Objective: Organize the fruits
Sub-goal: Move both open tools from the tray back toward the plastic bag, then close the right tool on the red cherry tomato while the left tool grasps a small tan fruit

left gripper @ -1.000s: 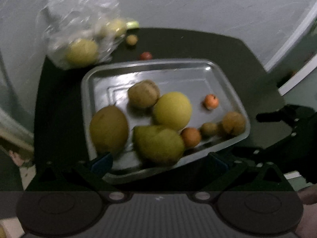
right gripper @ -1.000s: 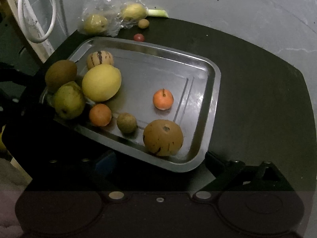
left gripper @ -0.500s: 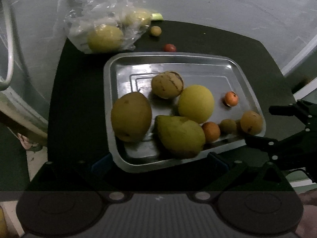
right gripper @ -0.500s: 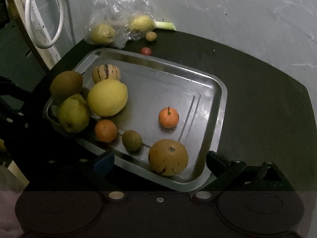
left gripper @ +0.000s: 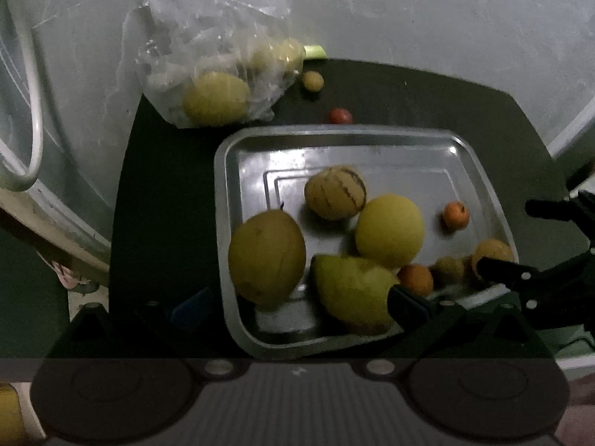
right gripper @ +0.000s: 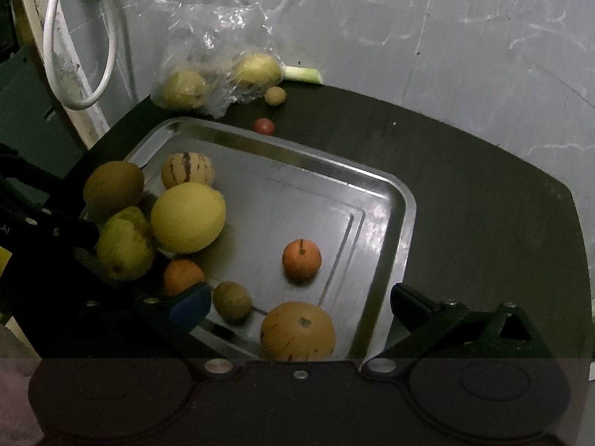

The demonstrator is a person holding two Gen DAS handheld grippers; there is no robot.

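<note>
A steel tray (left gripper: 334,132) on a black table (left gripper: 409,93) holds several fruits: a striped melon (left gripper: 334,193), a round yellow fruit (left gripper: 388,236), a green pear (left gripper: 353,304), a large yellow-brown fruit (left gripper: 266,256) and a small orange (left gripper: 455,215). My left gripper (left gripper: 297,306) hangs open over the tray's near edge, its fingers on either side of the large fruit and the pear. My right gripper (right gripper: 301,304) is open at the tray's (right gripper: 405,200) other corner, above a brown speckled fruit (right gripper: 297,330) and a small green fruit (right gripper: 232,300). Neither holds anything.
A clear plastic bag (left gripper: 215,85) with yellow fruits lies at the table's far left corner. Beside it are a small tan fruit (left gripper: 312,81), a red tomato (left gripper: 340,116) and a green stalk (right gripper: 303,74). A grey wall stands behind; a white cable (right gripper: 55,55) hangs left.
In the left wrist view the tray and bag slid right. In the right wrist view they slid down toward the fingers. No fruit shifted on the tray; both grippers stayed open.
</note>
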